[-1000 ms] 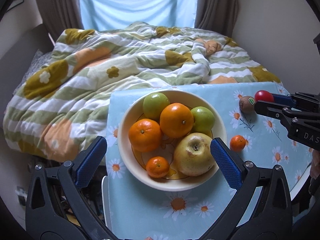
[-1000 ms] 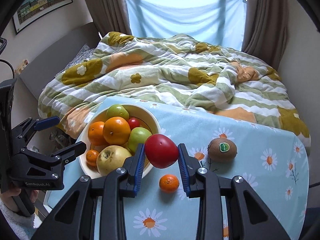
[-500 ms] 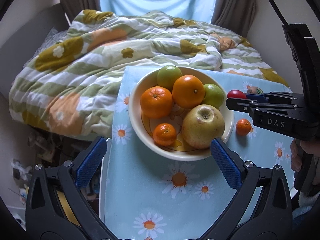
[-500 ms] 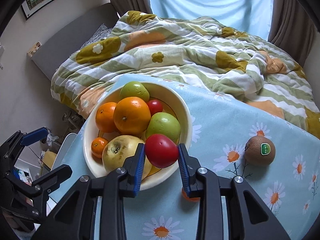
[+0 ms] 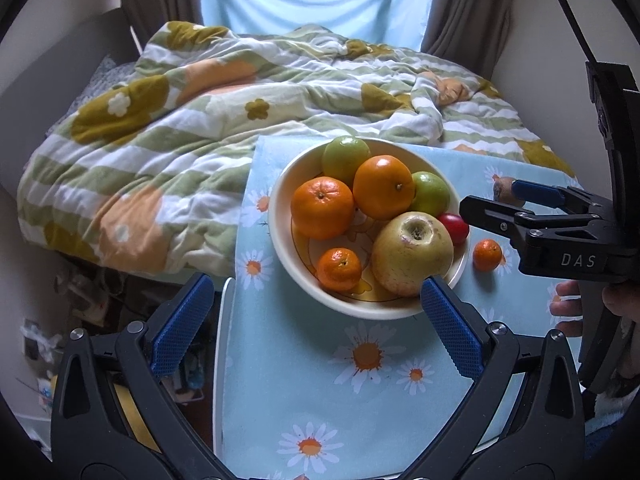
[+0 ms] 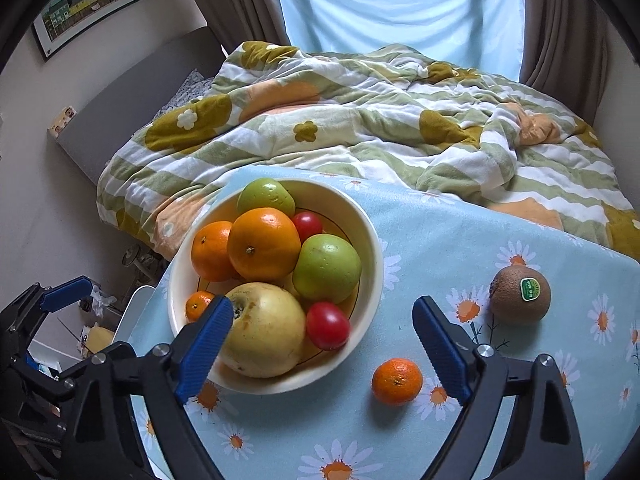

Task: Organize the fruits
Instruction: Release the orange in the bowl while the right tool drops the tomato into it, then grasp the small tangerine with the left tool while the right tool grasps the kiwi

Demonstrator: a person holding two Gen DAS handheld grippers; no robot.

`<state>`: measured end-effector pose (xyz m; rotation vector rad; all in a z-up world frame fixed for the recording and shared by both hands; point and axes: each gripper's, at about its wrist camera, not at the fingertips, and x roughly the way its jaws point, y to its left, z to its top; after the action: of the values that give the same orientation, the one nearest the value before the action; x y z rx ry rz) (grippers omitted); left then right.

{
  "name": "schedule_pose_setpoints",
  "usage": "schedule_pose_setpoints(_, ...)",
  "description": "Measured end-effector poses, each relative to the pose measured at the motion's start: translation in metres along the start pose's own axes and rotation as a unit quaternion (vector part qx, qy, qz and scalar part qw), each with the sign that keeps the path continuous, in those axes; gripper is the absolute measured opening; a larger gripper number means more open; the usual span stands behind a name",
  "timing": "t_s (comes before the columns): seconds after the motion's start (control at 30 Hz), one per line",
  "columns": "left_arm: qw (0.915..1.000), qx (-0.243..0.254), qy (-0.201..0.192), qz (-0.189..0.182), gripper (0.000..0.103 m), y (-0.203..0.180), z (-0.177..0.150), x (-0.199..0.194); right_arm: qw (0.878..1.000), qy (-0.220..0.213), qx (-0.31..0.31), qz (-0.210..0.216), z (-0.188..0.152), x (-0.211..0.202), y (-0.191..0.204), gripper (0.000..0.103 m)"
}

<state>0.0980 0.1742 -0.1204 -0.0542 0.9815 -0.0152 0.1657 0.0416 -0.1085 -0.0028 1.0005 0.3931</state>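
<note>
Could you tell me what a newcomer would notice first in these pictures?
Probably the cream bowl heaped with oranges, green fruit, a big yellow apple and red tomatoes, on the daisy-print tablecloth. Beside it lie a small mandarin and a stickered kiwi, with the rumpled floral quilt behind.

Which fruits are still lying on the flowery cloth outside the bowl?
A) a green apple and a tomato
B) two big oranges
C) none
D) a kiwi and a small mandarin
D: the stickered kiwi and small mandarin sit on the cloth beside the bowl.
</note>
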Motion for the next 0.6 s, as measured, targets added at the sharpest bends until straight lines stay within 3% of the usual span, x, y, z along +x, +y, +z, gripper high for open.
schedule_pose_setpoints(0.17,0.9997,0.020,-0.011,-0.007,0.103,0.000,0.010,-0.009,0.999,-0.033,0.008,-0.025,0.003,-0.021,0.000,0.102)
schedule_pose_setpoints(0.6,0.9956,0.073,-0.028,-0.052,0.103,-0.008,0.044,-0.027,0.994,-0.066,0.036,-0.077,0.009,-0.085,-0.008,0.102)
